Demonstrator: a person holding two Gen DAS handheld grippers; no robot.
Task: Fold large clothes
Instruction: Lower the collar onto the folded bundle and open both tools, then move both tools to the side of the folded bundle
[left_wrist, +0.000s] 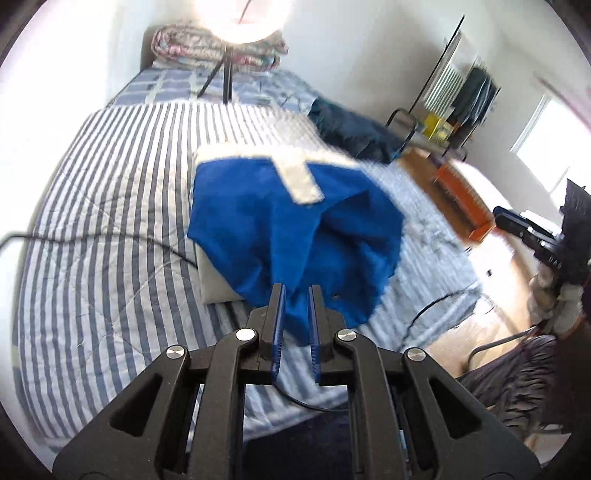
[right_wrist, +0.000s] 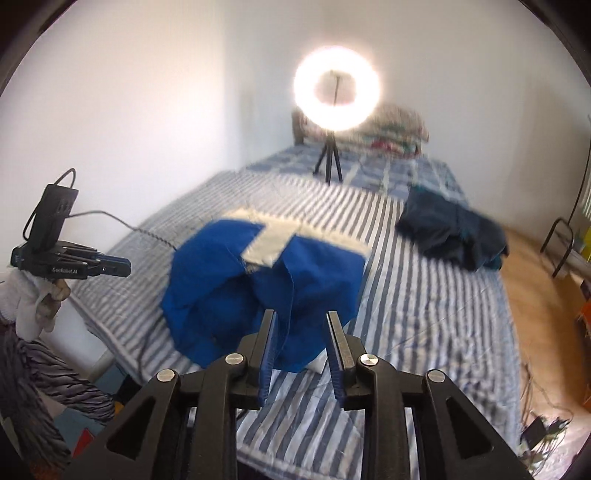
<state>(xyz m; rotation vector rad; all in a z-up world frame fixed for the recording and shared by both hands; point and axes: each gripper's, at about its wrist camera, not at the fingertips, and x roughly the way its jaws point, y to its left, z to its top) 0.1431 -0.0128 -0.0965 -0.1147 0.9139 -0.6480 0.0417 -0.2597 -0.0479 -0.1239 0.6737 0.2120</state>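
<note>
A bright blue cloth garment with a pale grey-white band (left_wrist: 291, 225) lies bunched in a loose heap on the bed with the blue-and-white striped quilt (left_wrist: 110, 221) — in the left wrist view it fills the middle of the frame, and in the right wrist view it sits centre-left.

The left hand-held gripper (left_wrist: 296, 295) has its blue-padded fingers parted by a narrow gap, released, with the blue cloth showing behind the gap but nothing pinched. The right hand-held gripper (right_wrist: 301, 323) is spread wider and also released — its tips hover over the near edge of the heap, holding nothing.

In the right wrist view the left hand-held gripper appears at the left edge, gripped by a person's hand (right_wrist: 44, 299) in a pale sleeve, clear of the garment. A dark navy crumpled garment (right_wrist: 452, 230) lies on the quilt at the right, well apart from the blue one. A glowing ring light on a small black tripod (right_wrist: 336, 92) stands at the far end of the bed, before a folded floral blanket (right_wrist: 399, 133).
</note>
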